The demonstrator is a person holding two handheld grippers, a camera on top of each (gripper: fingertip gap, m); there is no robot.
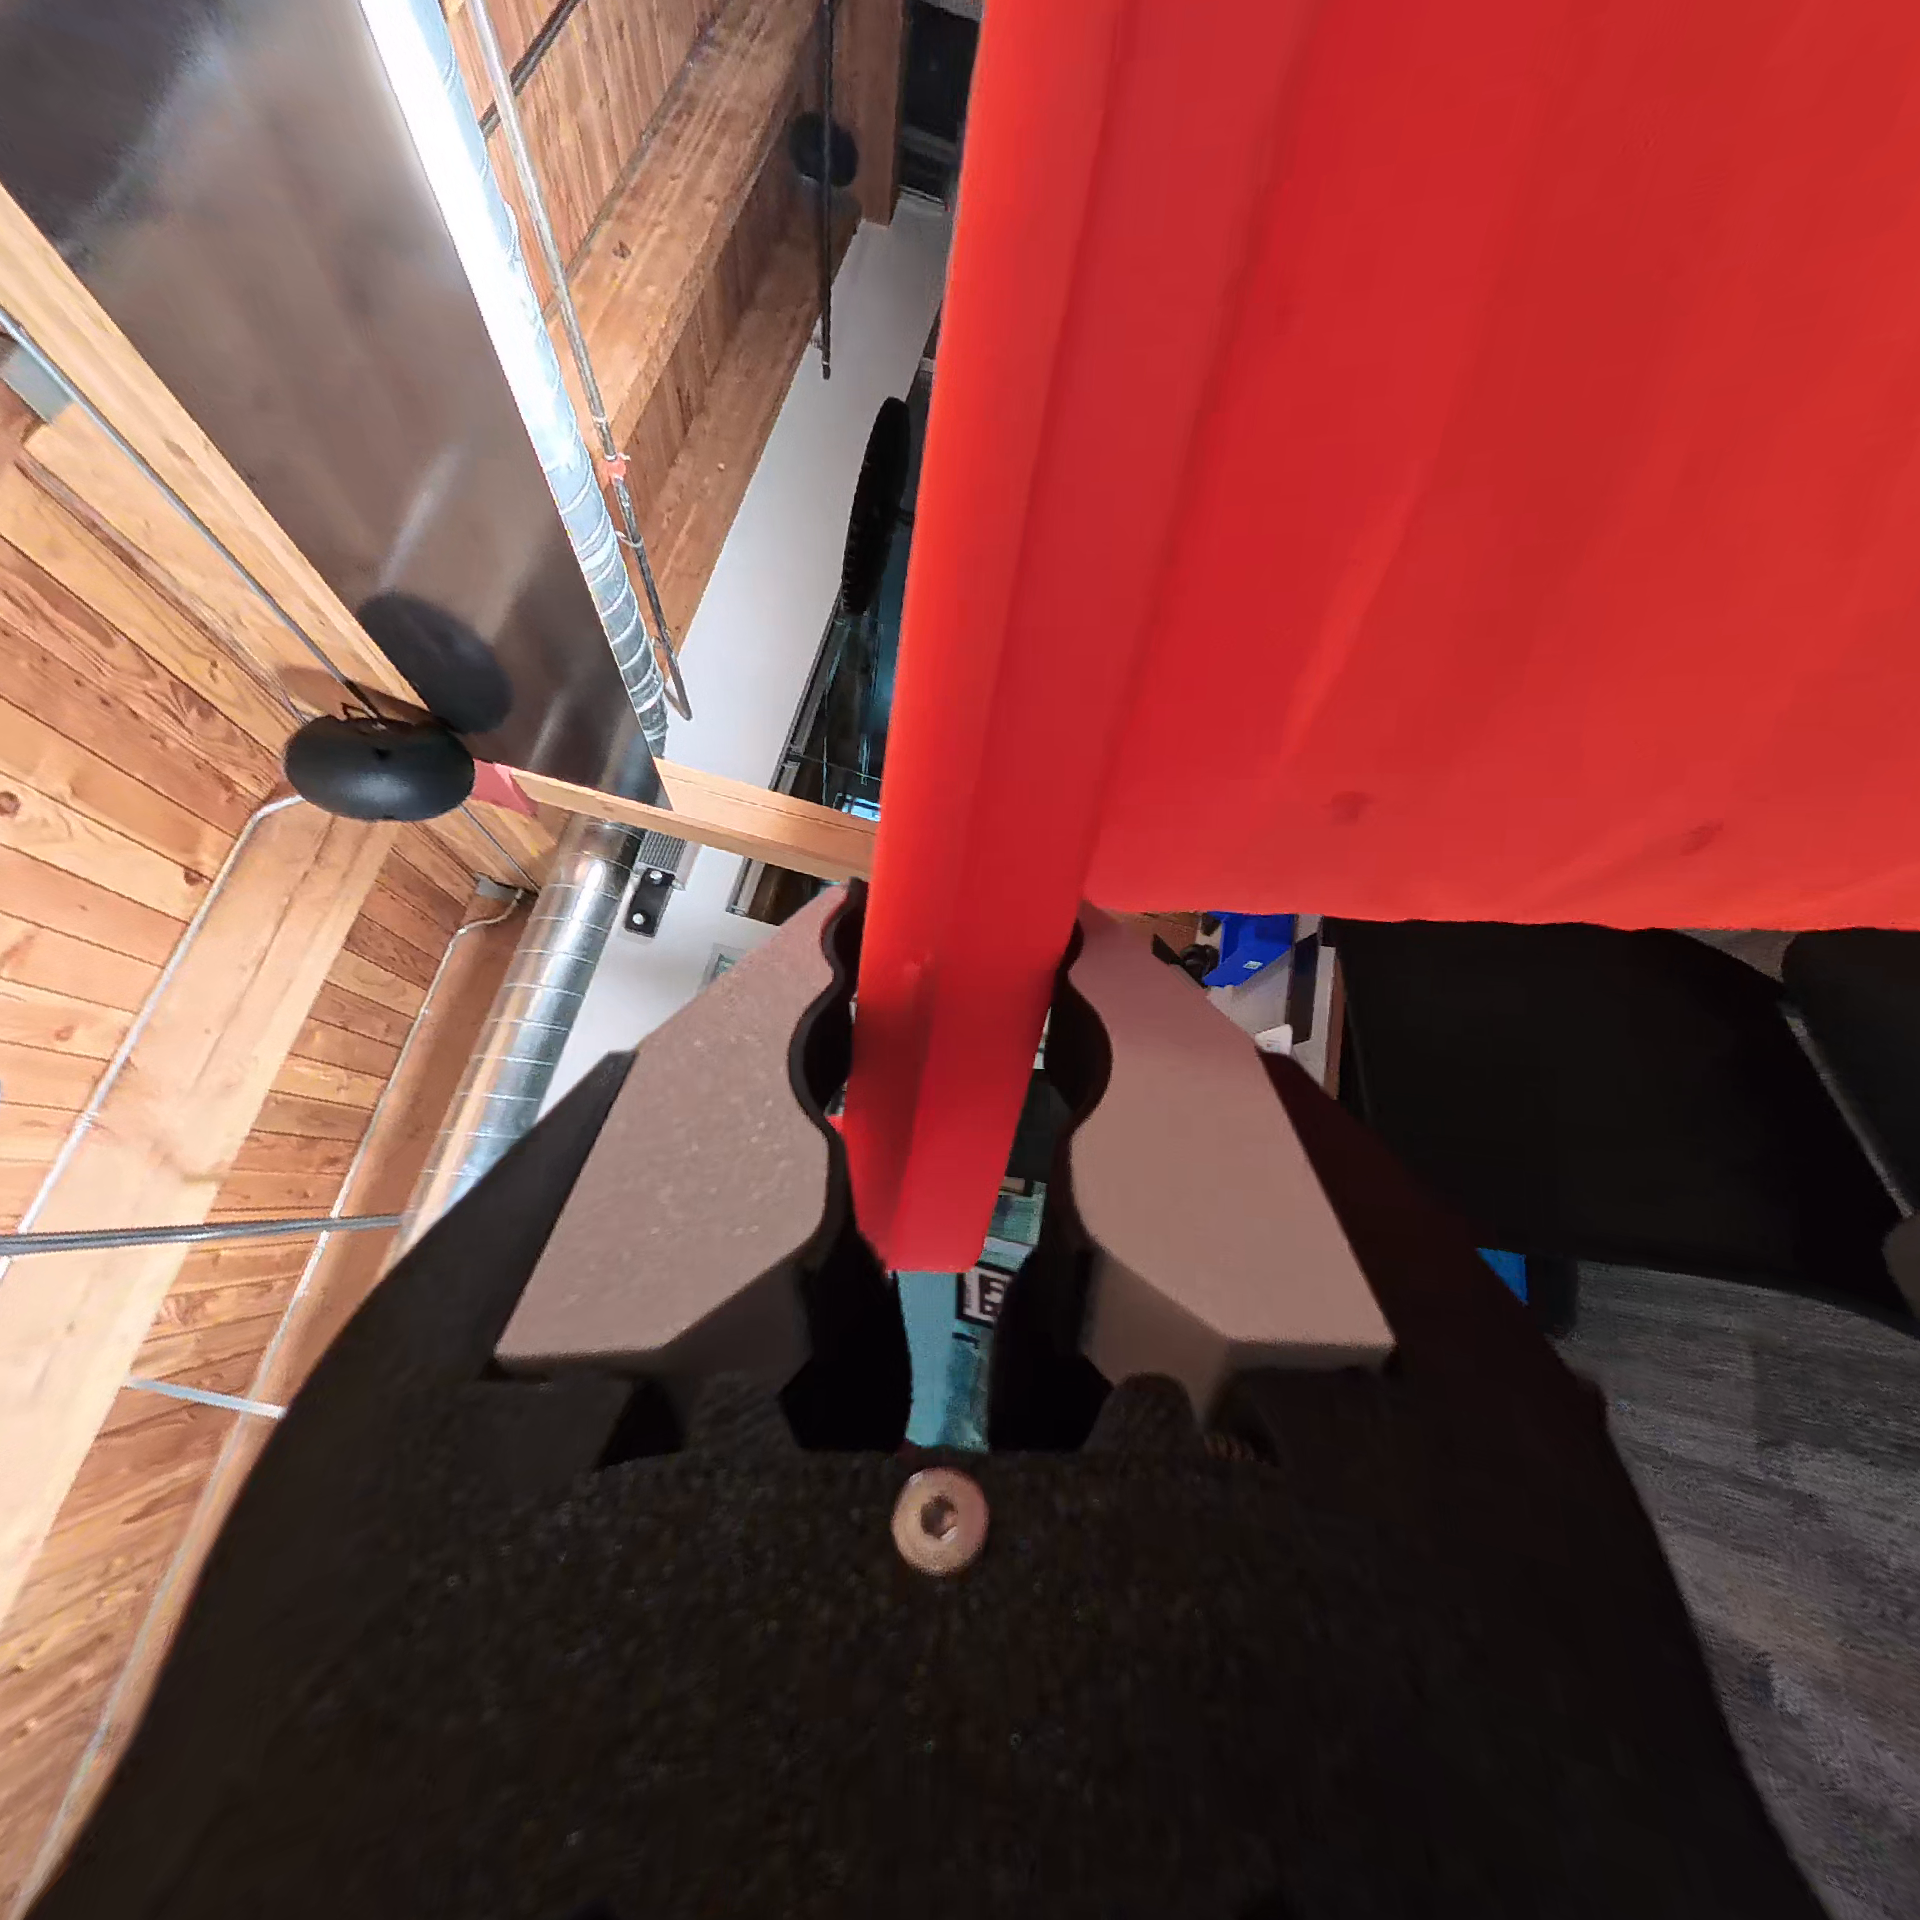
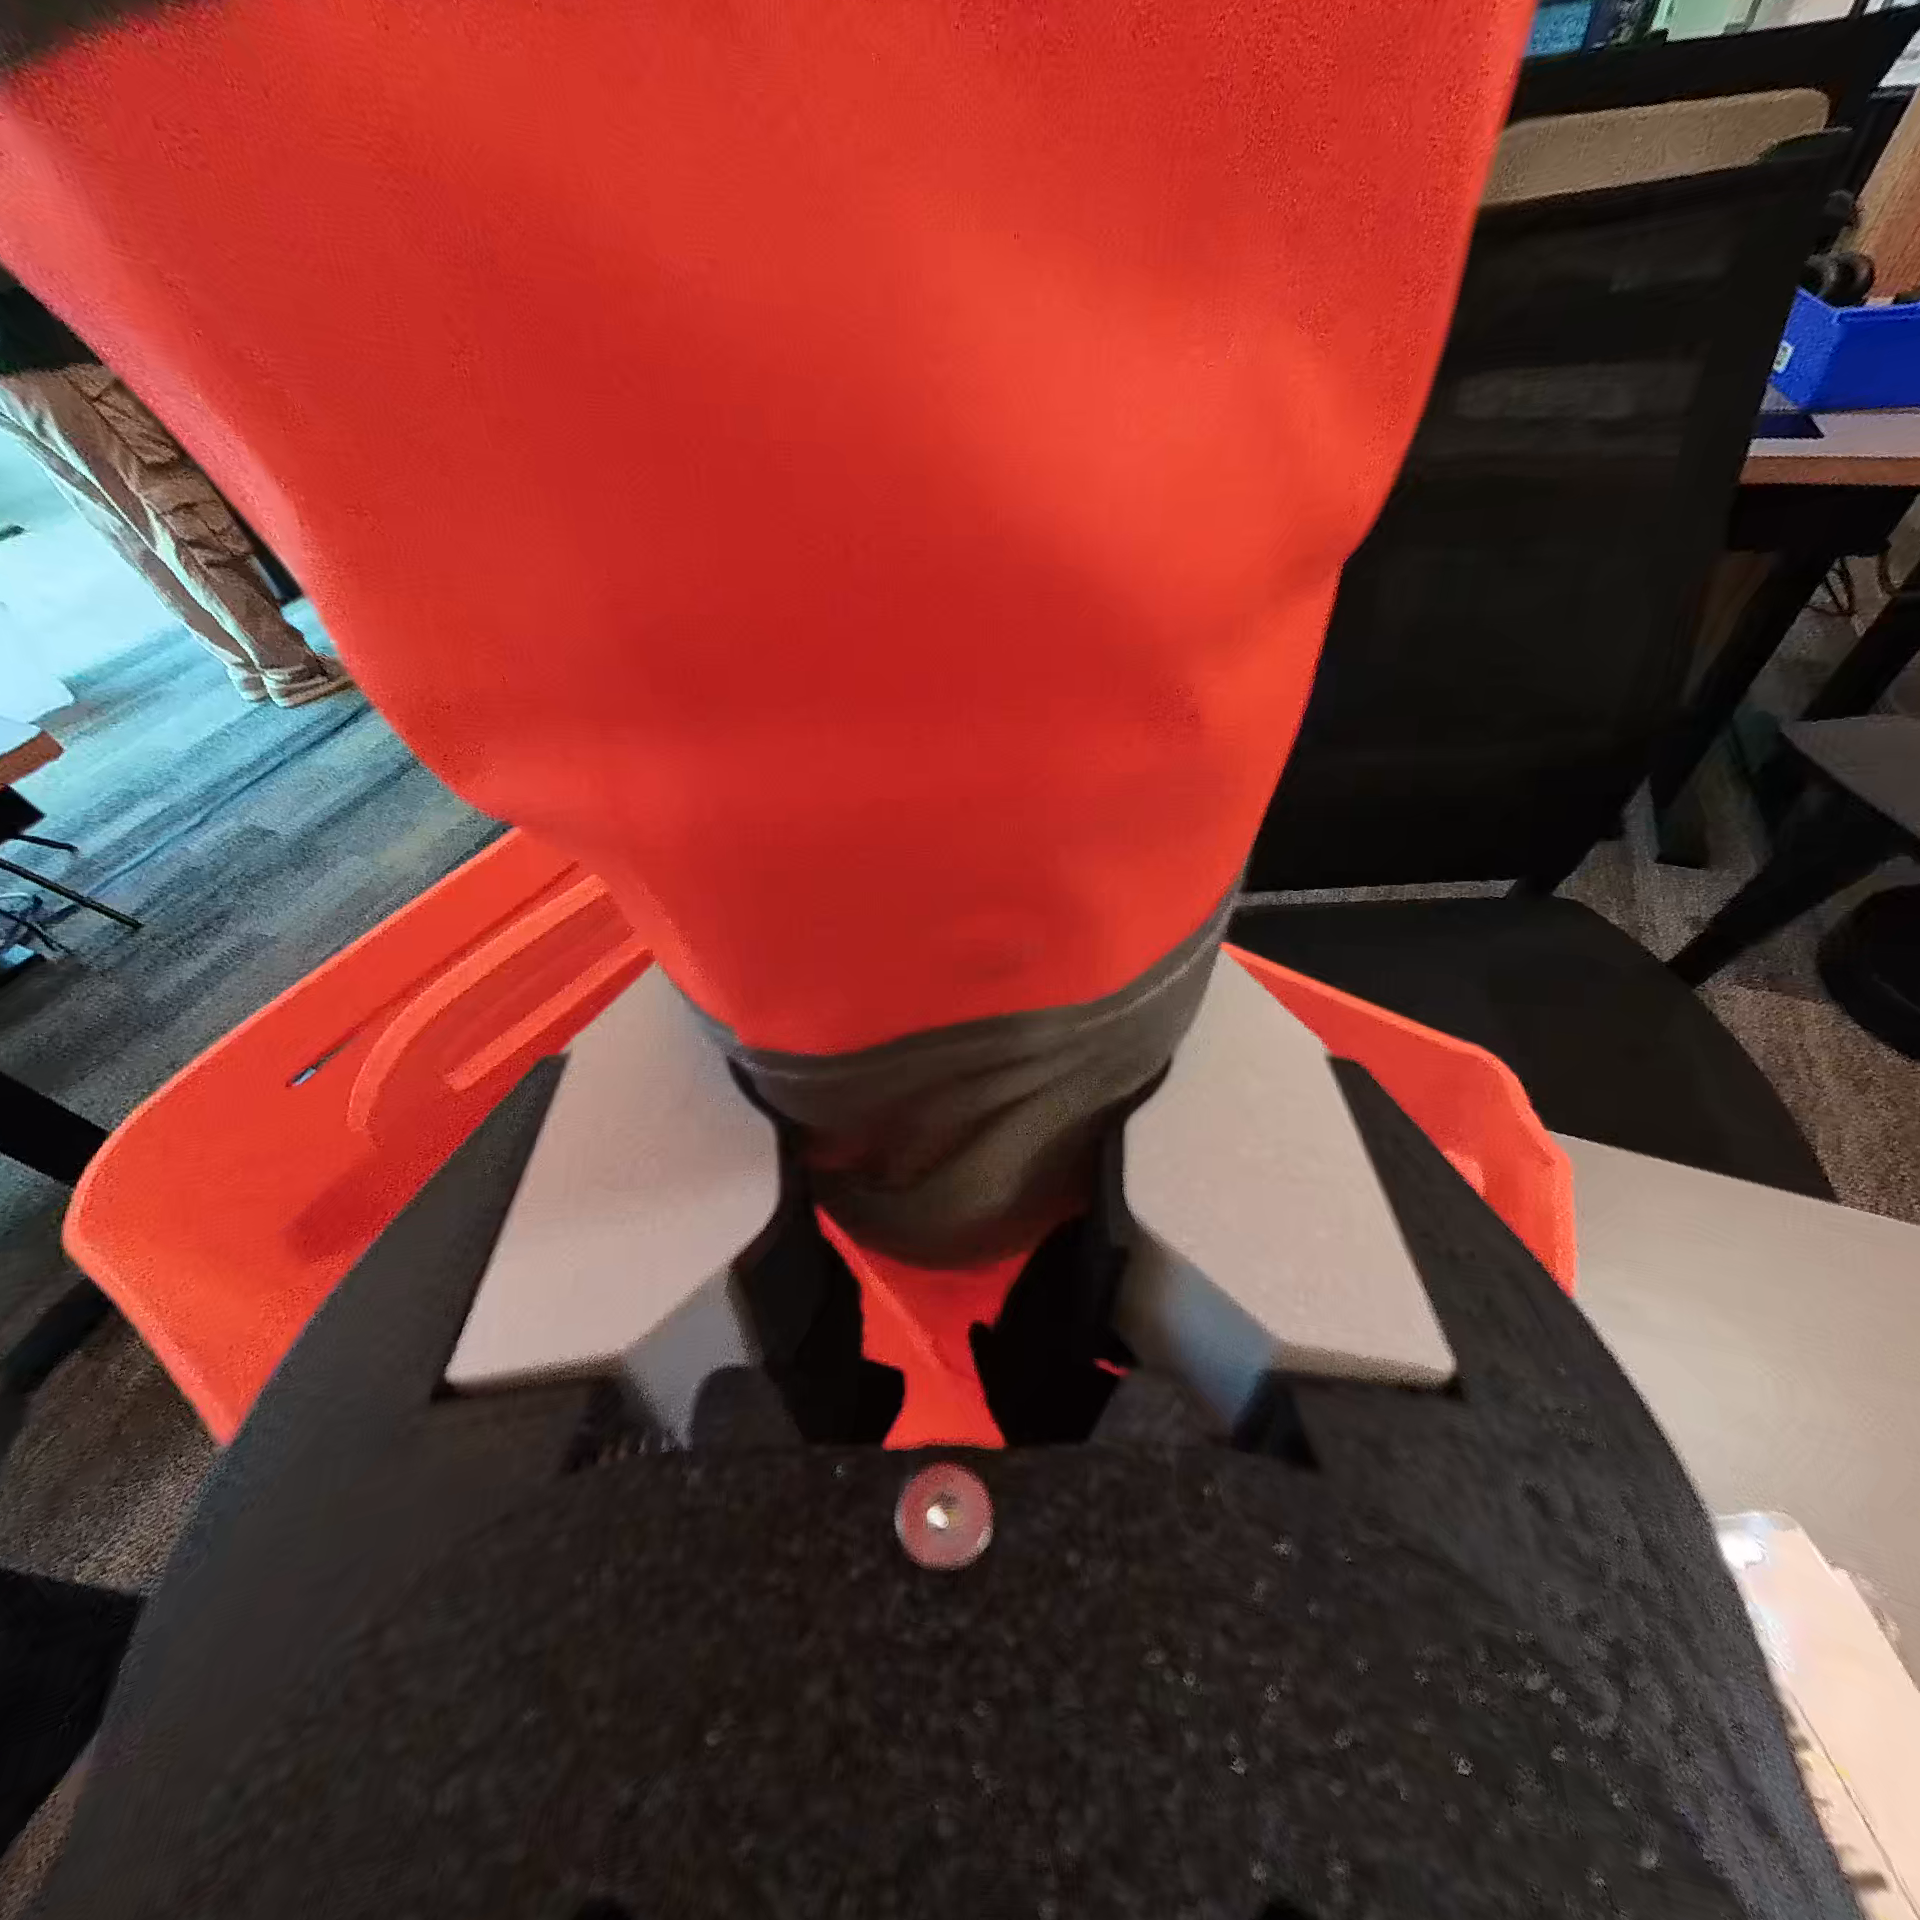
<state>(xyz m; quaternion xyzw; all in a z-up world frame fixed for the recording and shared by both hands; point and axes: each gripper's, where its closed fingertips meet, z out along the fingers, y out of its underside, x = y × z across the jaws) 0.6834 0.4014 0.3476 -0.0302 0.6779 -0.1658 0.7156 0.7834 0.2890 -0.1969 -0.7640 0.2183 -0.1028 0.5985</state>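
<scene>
Red cloth (hanging) is pinched in the left tool; right tool grips it too.

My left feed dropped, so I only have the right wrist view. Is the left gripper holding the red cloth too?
Observer: Yes. The left gripper is shut on a folded edge of the red cloth.
Operator: Which way does that camera face?
Observer: Upward. It shows a wooden ceiling and a spiral metal duct.
Operator: Is the cloth bunched there?
Observer: No. Beyond the fold it spreads as a flat sheet to one side of the fingers.
</scene>
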